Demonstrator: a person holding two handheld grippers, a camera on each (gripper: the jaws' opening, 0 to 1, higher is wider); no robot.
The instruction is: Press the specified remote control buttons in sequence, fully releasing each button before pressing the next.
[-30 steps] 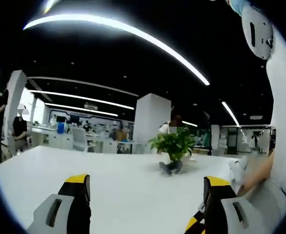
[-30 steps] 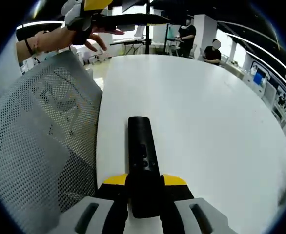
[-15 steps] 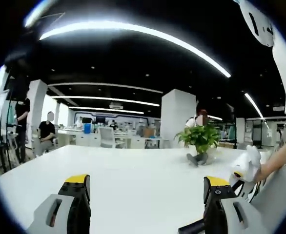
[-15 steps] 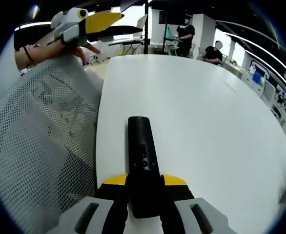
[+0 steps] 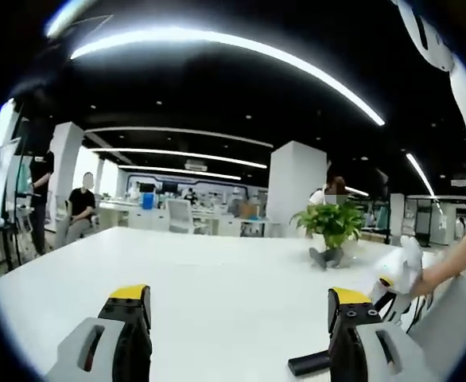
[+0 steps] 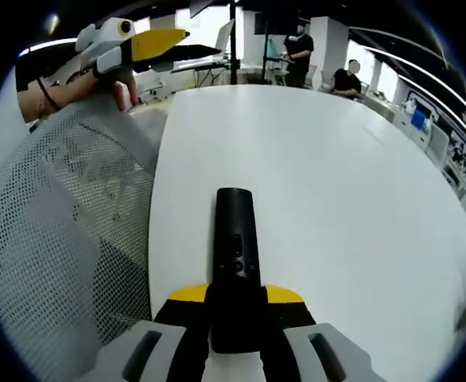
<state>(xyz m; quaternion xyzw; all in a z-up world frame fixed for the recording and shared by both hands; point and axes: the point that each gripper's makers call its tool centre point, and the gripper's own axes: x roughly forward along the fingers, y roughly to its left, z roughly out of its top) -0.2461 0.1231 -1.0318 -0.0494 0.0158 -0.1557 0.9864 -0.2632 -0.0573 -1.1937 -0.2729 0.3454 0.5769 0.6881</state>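
Right gripper (image 6: pixel 234 298) of mine is clamped on the black remote (image 6: pixel 235 259), its yellow-tipped jaws pressed against the remote's near end while the far end points out over the white table (image 6: pixel 320 183); the buttons face up along its middle; in the left gripper view a dark end of the remote (image 5: pixel 308 364) lies low over the tabletop (image 5: pixel 217 294) just beside my right-hand jaw; my left gripper (image 5: pixel 237 322) hangs above the table with jaws spread wide and nothing between them; in the right gripper view that left gripper (image 6: pixel 137 46) shows at the upper left, held in my hand (image 6: pixel 98 83) above a grey mesh chair back (image 6: pixel 58 231); a potted plant (image 5: pixel 333 227) stands further along the table; people sit and stand at the desks beyond.
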